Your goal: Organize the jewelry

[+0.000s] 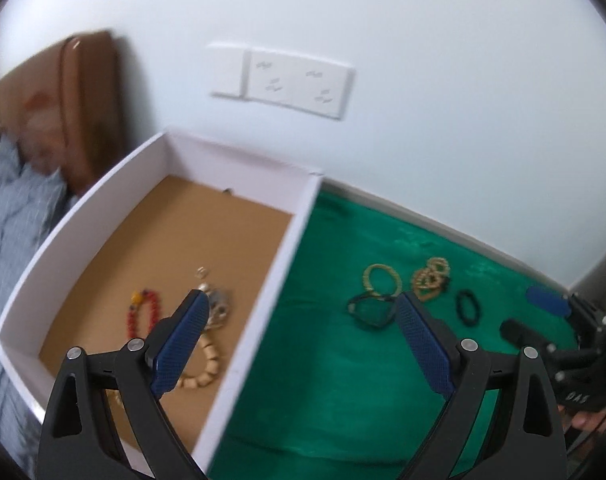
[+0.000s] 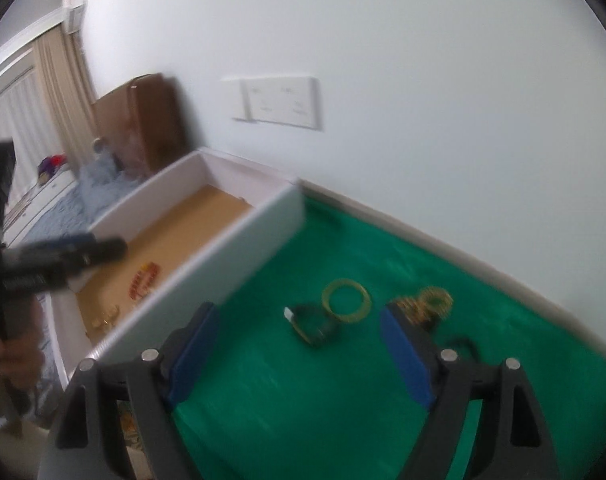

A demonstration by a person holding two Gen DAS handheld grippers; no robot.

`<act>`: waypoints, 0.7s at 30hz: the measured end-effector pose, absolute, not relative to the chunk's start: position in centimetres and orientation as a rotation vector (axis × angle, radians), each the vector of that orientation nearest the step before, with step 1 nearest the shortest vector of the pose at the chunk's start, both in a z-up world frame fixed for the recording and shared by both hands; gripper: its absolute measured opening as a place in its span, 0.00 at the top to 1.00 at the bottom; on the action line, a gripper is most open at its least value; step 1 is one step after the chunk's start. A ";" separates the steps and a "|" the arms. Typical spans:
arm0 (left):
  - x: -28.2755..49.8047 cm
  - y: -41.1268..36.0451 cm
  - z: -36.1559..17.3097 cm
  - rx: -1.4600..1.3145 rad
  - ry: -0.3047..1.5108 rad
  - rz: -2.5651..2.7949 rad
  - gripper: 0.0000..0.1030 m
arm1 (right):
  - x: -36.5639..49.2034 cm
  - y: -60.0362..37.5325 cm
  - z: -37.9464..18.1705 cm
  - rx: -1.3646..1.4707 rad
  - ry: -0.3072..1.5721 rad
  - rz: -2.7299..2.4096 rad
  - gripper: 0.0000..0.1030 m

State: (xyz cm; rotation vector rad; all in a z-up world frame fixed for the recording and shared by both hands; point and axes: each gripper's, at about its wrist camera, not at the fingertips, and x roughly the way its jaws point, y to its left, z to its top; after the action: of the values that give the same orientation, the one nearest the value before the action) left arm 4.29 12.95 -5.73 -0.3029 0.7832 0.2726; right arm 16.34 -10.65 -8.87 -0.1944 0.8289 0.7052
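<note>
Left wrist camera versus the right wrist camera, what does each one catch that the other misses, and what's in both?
Only the left wrist view shows the tan wooden bead bracelet and the silvery piece in the box, and the whole small black bracelet on the cloth.

Only the right wrist view shows the curtains and a person's hand holding the left tool.

Both show the white box, red bead bracelet, green cloth, gold bangle, gold cluster, wall sockets, and an open, empty claw: left, right.

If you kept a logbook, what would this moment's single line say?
left gripper: open, empty | right gripper: open, empty | white box: red bead bracelet inside | green cloth: gold bangle waiting
</note>
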 end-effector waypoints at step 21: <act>8.2 4.2 -5.3 -0.166 0.843 0.053 0.02 | 15.2 -19.7 -8.5 -0.133 0.854 0.427 0.16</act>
State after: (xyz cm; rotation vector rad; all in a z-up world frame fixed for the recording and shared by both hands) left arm 8.18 4.24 -5.32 -0.1659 0.8425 0.0535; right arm 15.23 -19.74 -8.47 -0.1326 0.8541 0.4273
